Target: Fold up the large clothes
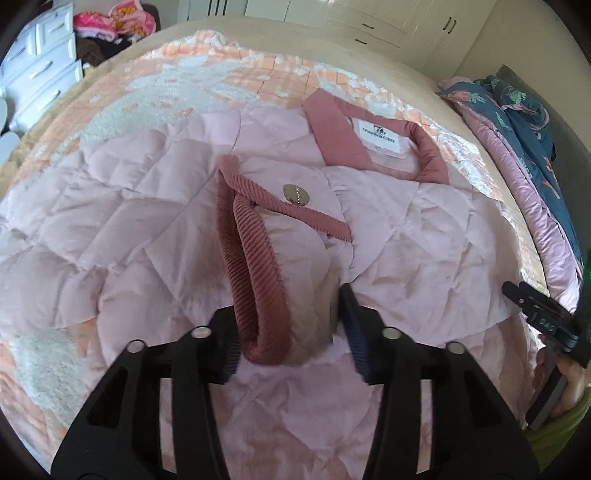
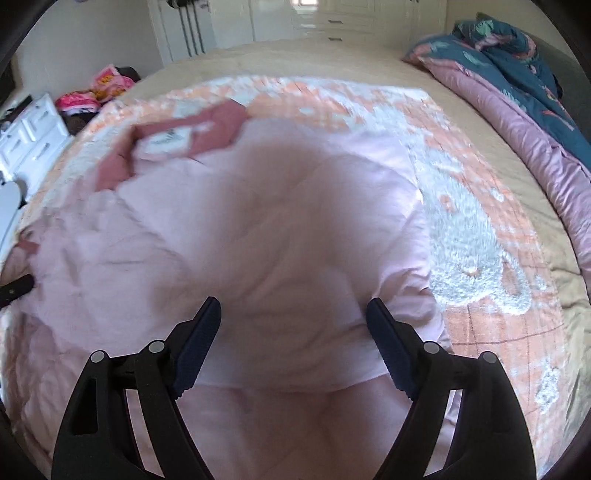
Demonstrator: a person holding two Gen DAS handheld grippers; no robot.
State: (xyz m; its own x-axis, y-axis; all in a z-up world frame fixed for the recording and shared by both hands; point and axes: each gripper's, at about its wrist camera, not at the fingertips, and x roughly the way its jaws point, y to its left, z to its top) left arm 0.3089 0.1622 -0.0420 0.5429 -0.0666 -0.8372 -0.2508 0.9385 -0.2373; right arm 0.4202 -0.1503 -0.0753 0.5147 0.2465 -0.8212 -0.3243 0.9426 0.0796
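A pale pink quilted jacket point(image 1: 147, 229) with a dark pink collar point(image 1: 332, 125) and white label lies spread on the bed. One sleeve is folded over its body, and the ribbed dark pink cuff point(image 1: 255, 280) sits between the jaws of my left gripper point(image 1: 288, 306), which is shut on it. The cuff hides the left fingertip. In the right wrist view, my right gripper point(image 2: 291, 306) stands open over a rounded fold of the jacket point(image 2: 280, 240), the picture blurred. The right gripper's body point(image 1: 535, 310) shows at the left wrist view's right edge, a hand behind it.
An orange-and-white fluffy blanket point(image 2: 461, 236) lies under the jacket on a beige bed point(image 2: 332, 55). A rolled blue floral and pink duvet point(image 2: 517, 96) lies along the right. White drawers point(image 1: 40, 70) and a heap of pink clothes point(image 1: 114, 22) are at the far left; wardrobes stand behind.
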